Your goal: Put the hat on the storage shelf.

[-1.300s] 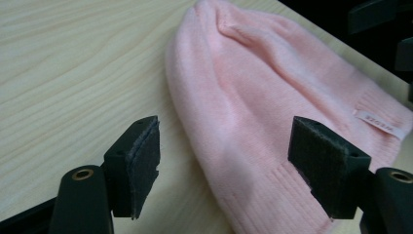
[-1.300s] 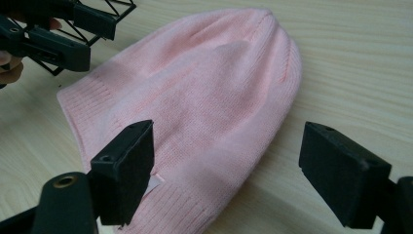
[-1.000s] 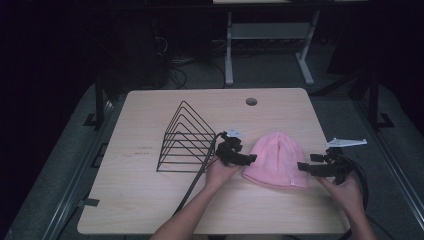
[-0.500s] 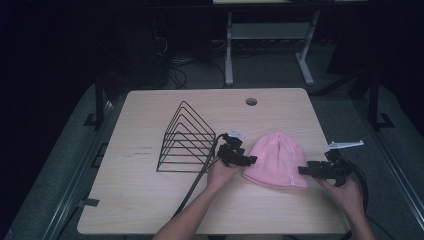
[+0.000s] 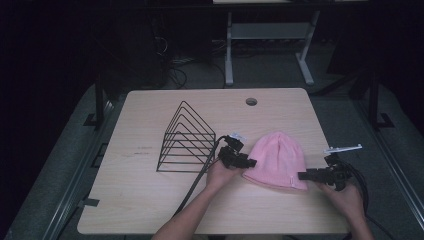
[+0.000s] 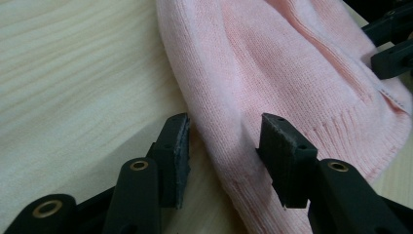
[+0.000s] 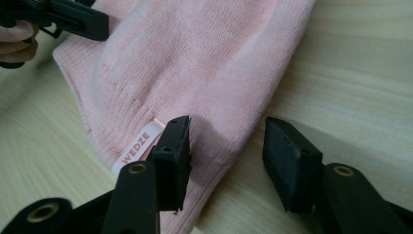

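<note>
Two grippers flank a pink knit beanie [image 5: 278, 160] lying flat on the wooden desk [image 5: 150, 200] in the high view, right of centre in the frame; its crown points toward the top of the frame and its ribbed hem toward the bottom; the left gripper [image 5: 246, 162] sits at the hem's left corner and the right gripper [image 5: 306, 176] at the hem's right corner, each about equally near; a black wire file rack [image 5: 186, 137] stands to the left of the hat, apart from it.

Left gripper view: the left gripper [image 6: 223, 146] has its jaws spread wide, holding nothing; the beanie [image 6: 282, 73] edge runs up between them, the left jaw on bare wood and the right jaw over the knit; the other gripper shows at the upper right.

Right gripper view: the right gripper [image 7: 226, 146] is likewise wide open and empty; the hat's side edge passes between the jaws; this view alone reveals a white brand label [image 7: 139, 148] reading WEDZE at the hem, touching the left jaw.
</note>
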Action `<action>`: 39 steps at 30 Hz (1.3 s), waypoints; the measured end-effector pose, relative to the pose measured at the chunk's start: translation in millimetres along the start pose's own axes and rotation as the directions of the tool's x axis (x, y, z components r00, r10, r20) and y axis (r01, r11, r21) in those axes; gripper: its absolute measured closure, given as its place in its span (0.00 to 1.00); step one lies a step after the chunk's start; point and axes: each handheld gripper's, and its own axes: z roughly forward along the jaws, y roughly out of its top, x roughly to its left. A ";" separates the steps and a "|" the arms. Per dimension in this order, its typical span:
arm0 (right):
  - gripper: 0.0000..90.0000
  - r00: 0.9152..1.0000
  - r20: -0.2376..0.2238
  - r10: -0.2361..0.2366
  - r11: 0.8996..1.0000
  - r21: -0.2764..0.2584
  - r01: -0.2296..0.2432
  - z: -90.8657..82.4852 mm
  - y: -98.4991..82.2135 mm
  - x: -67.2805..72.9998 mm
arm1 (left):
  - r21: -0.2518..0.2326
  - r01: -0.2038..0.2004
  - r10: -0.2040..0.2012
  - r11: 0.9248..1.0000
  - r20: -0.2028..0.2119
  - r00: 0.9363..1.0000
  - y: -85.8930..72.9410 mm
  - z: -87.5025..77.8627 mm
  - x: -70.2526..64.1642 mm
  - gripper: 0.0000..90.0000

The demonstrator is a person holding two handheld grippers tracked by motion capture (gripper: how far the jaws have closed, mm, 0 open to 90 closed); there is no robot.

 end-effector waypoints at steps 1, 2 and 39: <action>0.58 1.000 -0.006 0.000 1.000 -0.003 -0.001 -0.1 -0.6 -0.6 | 0.001 -0.001 0.001 1.000 -0.001 1.000 0.0 -0.1 -0.1 0.60; 0.58 1.000 -0.005 0.000 1.000 -0.005 0.000 -0.3 -0.9 -0.6 | 0.001 -0.001 0.001 1.000 -0.001 1.000 0.0 0.0 -0.2 0.61; 0.93 0.992 -0.053 -0.111 0.991 -0.081 0.106 -12.5 10.2 27.2 | -0.089 -0.166 0.171 0.982 0.055 0.984 16.1 -34.2 -31.9 0.92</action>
